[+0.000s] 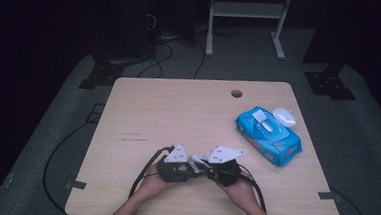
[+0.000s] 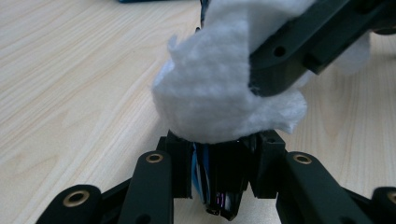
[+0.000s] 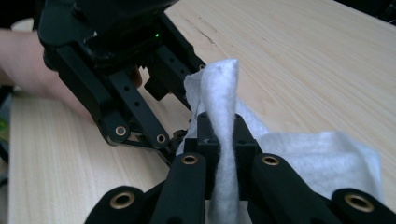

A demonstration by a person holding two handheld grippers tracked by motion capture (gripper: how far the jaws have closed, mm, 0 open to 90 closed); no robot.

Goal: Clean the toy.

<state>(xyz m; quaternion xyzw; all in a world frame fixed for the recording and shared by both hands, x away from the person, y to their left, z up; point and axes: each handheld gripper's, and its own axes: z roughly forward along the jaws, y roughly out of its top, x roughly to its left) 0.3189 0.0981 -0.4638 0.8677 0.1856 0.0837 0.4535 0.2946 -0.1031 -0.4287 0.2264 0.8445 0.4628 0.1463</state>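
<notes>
Both hand-held grippers, left point(image 1: 191, 168) and right point(image 1: 208, 169), clamp one wet wipe point(image 3: 219, 140), already drawn from the blue wipe pack point(image 1: 268, 135) beyond; folding looks unfinished.

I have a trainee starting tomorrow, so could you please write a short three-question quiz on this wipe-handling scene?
1. True or false: the right tool is shut on the white wipe.
2. What lies near the table's right edge? A) a blue wipe pack B) a red bowl C) a roll of tape
3. In the left gripper view, what is clamped in the left tool?

Key:
1. True.
2. A: the blue wipe pack, its lid open.
3. The same white wipe, plus a small dark object that cannot be identified.
</notes>
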